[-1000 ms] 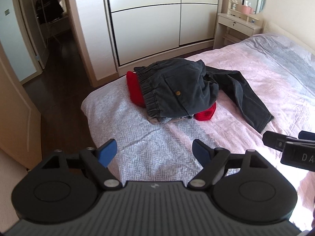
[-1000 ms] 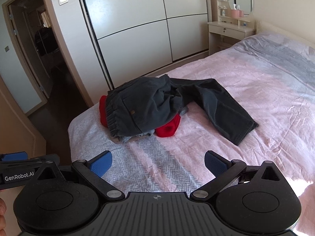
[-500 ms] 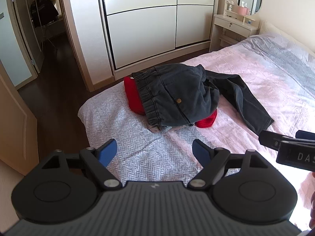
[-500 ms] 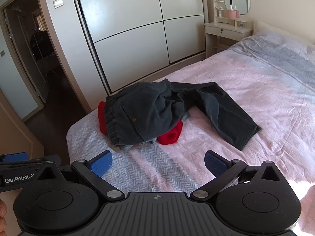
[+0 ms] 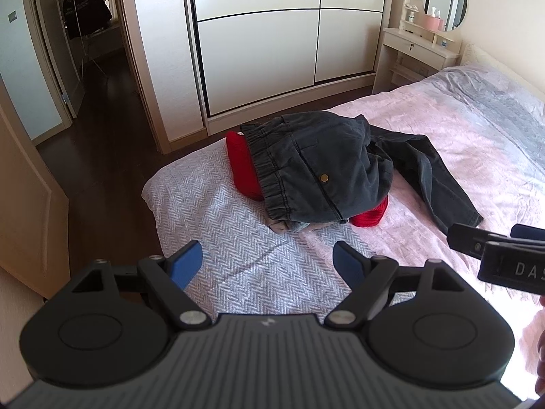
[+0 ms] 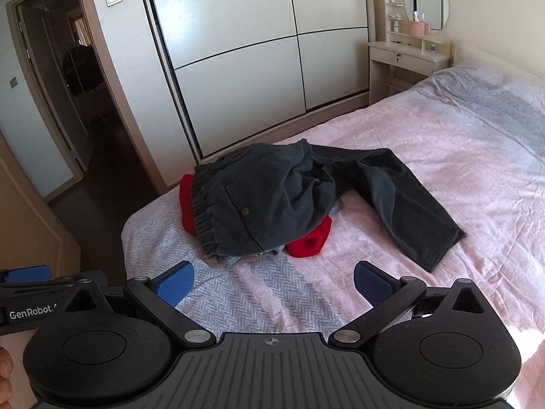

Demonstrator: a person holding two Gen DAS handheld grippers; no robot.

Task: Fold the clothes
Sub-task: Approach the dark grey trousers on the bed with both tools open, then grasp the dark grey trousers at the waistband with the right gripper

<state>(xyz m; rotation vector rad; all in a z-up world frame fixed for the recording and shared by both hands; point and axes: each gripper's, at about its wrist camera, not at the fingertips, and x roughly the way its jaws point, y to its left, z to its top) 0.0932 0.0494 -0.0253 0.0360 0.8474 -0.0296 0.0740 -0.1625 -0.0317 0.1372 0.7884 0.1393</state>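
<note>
A pair of dark grey denim trousers [image 5: 323, 173] [image 6: 272, 197] is shown crumpled in a heap near the foot corner of a bed covered by a pink and grey herringbone bedspread [image 5: 221, 225] [image 6: 442, 156]. One trouser leg is spread out flat toward the right of the heap. The trousers are laid over a bright red knitted garment [image 5: 243, 170] [image 6: 308, 243], which is exposed at the left and at the lower right of the heap; a pale grey piece of cloth [image 5: 289, 226] is seen under the front edge. The left tongs [image 5: 267, 266] are held released above the bedspread, apart from the heap, with nothing between the blue pads. The right tongs [image 6: 274, 284] are likewise held spread and unloaded, near the heap but not touching it. A white sliding wardrobe [image 5: 272, 34] [image 6: 255, 51] is visible behind the bed.
</note>
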